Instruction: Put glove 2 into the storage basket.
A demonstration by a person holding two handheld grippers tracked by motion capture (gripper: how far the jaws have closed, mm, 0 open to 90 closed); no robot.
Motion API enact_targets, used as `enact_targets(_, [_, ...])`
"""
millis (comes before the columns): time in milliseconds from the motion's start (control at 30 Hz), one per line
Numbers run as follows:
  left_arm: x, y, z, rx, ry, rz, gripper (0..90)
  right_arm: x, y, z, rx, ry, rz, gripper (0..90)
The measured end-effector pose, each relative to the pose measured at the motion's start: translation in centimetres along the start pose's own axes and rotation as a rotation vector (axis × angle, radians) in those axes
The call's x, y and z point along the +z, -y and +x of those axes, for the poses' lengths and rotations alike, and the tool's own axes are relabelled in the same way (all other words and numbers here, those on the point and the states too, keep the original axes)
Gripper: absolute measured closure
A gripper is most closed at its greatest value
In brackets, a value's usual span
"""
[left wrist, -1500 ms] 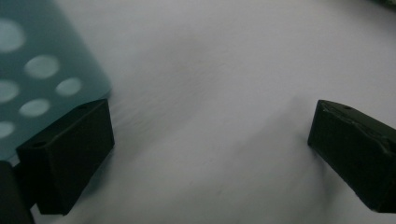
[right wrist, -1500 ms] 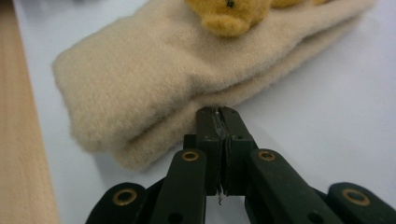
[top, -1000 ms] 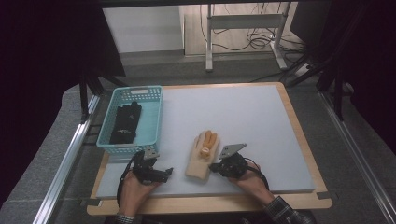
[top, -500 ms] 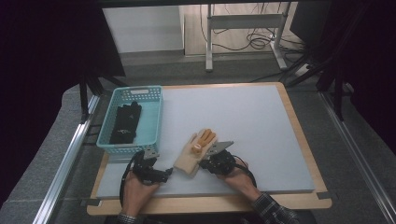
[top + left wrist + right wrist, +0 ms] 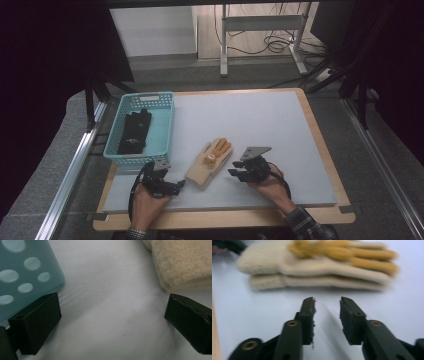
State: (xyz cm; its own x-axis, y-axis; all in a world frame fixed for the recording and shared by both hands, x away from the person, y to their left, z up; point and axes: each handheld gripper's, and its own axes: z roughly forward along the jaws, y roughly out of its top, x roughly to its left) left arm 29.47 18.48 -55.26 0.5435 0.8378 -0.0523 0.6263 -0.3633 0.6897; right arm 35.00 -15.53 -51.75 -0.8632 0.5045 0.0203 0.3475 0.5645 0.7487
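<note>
Plainly the work in hand is the cream glove (image 5: 207, 165) with orange fingers, which lies flat on the table (image 5: 260, 120) between the two claws, its cuff toward the person and its fingers pointing away. It sits just to the right of the blue basket (image 5: 167, 131), where a black glove (image 5: 134, 131) already rests.

Judging by its knitted, fuzzy look in the right gripper view, the glove (image 5: 312, 262) should be light, soft and floppy. It will sag and fold when lifted, so nothing about it is fragile or slippery. The thick cuff end looks like the best place to pinch, since the doubled fabric gives the pads something to bite on; a grip on one thin finger would leave the rest dangling.

The right claw (image 5: 327, 312) has just been opening: its jaws stand apart with bare table between them, a short way short of the glove. The left claw (image 5: 110, 322) is wide open too, low over the table, with the basket corner (image 5: 25, 272) at one jaw and the glove's cuff (image 5: 180, 265) near the other, touching neither.
</note>
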Motion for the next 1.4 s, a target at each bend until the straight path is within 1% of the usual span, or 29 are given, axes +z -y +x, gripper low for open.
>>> enact_targets(67, [0.0,0.0,0.0,0.0,0.0,0.0,0.6,-1.0,0.6,-1.0,0.038,0.03,-0.019,49.8])
enact_targets(167, [0.0,0.0,0.0,0.0,0.001,0.001,0.6,-2.0,1.4,-2.3,0.079,0.063,-0.03,37.4])
enact_targets(200, [0.0,0.0,0.0,-0.001,0.001,0.001,0.6,-2.3,1.7,-2.8,0.085,0.078,-0.024,32.6])
enact_targets(233, [0.0,0.0,0.0,0.0,0.001,0.001,0.6,-2.5,1.9,-3.0,0.087,0.09,-0.017,30.2])
enact_targets(300, [0.0,0.0,0.0,0.0,0.001,0.001,0.5,-3.1,2.6,-3.5,0.086,0.138,-0.01,24.2])
enact_targets(367, [0.0,0.0,0.0,0.0,0.001,0.002,0.5,-3.6,3.1,-4.0,0.086,0.17,-0.005,18.4])
enact_targets(467, [0.0,0.0,0.0,0.0,0.001,0.002,0.5,-4.4,3.8,-4.6,0.108,0.222,-0.002,12.2])
enact_targets(567, [0.0,0.0,0.0,-0.001,0.001,0.002,0.5,-4.9,4.6,-5.2,0.148,0.25,0.005,9.6])
enact_targets(667, [0.0,0.0,0.0,-0.001,0.001,0.002,0.5,-4.9,5.3,-5.5,0.159,0.28,0.029,7.1])
enact_targets(733, [0.0,0.0,0.0,-0.001,0.001,0.002,0.5,-4.7,5.7,-5.7,0.157,0.299,0.05,6.1])
enact_targets(767, [0.0,0.0,0.0,-0.001,0.002,0.002,0.5,-4.6,5.8,-5.8,0.165,0.295,0.062,5.9])
enact_targets(900, [0.0,0.0,0.0,-0.002,0.002,0.001,0.5,-4.6,5.8,-6.0,0.183,0.294,0.064,4.8])
enact_targets(1267, [-0.1,0.0,0.0,-0.005,0.001,-0.005,2.0,-4.6,5.9,-6.0,0.183,0.293,0.058,5.2])
enact_targets(1367, [-0.3,0.0,0.0,-0.01,-0.001,-0.003,3.5,-4.6,5.9,-6.0,0.183,0.295,0.057,5.5])
enact_targets(1400, [-0.4,-0.1,0.0,-0.017,0.004,0.0,3.7,-4.6,5.9,-6.0,0.184,0.295,0.057,5.6])
